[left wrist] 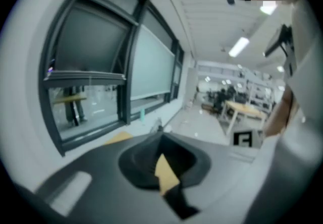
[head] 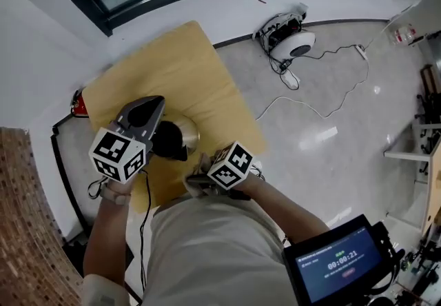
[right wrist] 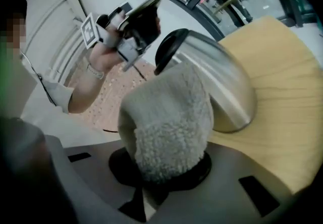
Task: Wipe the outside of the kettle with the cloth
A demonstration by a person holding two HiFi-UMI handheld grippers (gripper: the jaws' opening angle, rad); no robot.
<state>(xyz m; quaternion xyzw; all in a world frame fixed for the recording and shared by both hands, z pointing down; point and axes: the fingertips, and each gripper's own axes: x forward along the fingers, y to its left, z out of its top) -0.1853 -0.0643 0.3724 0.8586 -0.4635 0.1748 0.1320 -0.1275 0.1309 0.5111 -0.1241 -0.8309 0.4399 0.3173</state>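
The wiping looks to be under way, not finished; the cloth (right wrist: 169,122), a thick fleecy grey wad, lies pressed against the near side of the kettle (right wrist: 222,81), low on its steel wall and just under the black handle; the kettle stands on the wooden table (right wrist: 282,81), close in front of the person. How much of the shell is already done I cannot say from here, since the steel shows no clear line between wiped and unwiped; my guess is that the far side, the top near the lid and the parts round the handle are left, as the cloth covers only one patch.

The right gripper (right wrist: 166,167) has its fingers pinched hard on the bunched end of the cloth, which fills the space between them and bulges out towards the kettle; only the cloth touches metal, not the gripper itself.

The left gripper (left wrist: 161,170) is up beside the kettle's handle, pointing off towards the windows; its fingers seem drawn together with nothing between them, neither kettle nor cloth; whether its side touches the handle I cannot tell.
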